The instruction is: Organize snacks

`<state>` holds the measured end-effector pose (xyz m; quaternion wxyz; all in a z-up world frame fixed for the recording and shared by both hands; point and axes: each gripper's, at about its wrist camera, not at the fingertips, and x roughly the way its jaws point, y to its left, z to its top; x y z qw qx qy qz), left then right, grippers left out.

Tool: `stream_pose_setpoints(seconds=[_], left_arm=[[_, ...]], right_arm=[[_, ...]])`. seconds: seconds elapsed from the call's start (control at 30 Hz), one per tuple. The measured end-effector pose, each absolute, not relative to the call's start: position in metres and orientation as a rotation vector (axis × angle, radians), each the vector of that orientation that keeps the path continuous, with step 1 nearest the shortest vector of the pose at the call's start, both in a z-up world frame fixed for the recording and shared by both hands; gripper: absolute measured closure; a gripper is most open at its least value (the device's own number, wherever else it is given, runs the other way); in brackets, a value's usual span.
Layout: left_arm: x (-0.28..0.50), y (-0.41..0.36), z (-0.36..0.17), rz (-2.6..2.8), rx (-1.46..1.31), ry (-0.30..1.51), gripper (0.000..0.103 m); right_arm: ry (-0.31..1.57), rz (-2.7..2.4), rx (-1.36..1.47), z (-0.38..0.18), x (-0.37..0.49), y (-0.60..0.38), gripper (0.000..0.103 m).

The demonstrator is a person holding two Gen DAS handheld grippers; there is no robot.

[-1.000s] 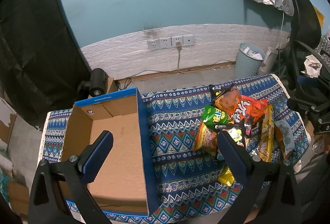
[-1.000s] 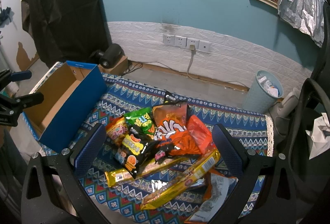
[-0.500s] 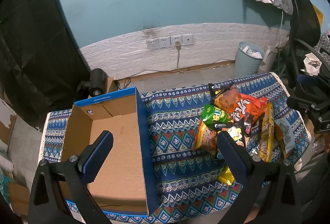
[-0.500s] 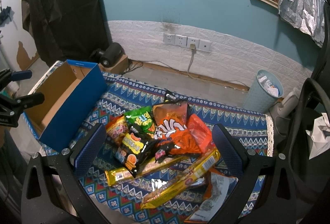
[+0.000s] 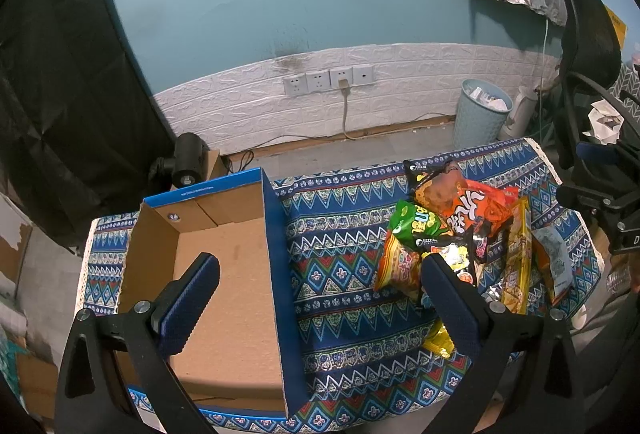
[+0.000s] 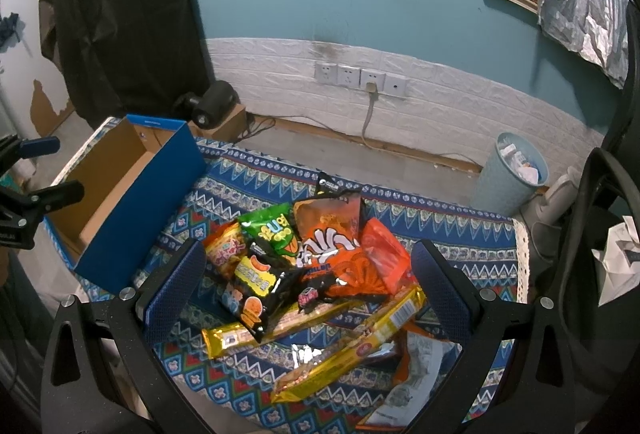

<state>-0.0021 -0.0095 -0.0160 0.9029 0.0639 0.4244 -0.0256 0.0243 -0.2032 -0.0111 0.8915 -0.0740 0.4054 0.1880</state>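
Snacks (image 6: 320,266) lie piled on the patterned surface (image 5: 344,274) beside an empty box (image 5: 224,266); both the left hand-held gripper (image 5: 320,286) and right hand-held gripper (image 6: 308,274) hover released

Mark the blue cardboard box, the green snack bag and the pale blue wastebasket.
Blue cardboard box (image 5: 276,254): left wrist view, blue right wall.
Green snack bag (image 6: 272,230): right wrist view, front face.
Pale blue wastebasket (image 6: 502,178): right wrist view, outer side.

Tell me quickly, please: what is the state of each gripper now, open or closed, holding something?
Left gripper: open, holding nothing, above the cardboard box.
Right gripper: open, holding nothing, above the snack pile.
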Motion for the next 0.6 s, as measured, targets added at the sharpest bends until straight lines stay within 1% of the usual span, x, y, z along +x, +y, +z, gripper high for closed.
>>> stream_pose_setpoints(seconds=[0.6], left_arm=[[-0.0037,-0.0106,-0.0169,-0.055,0.135,0.879,0.001]], right_arm=[[0.843,0.391,-0.155,-0.0112,0.0245,-0.2042,0.003]])
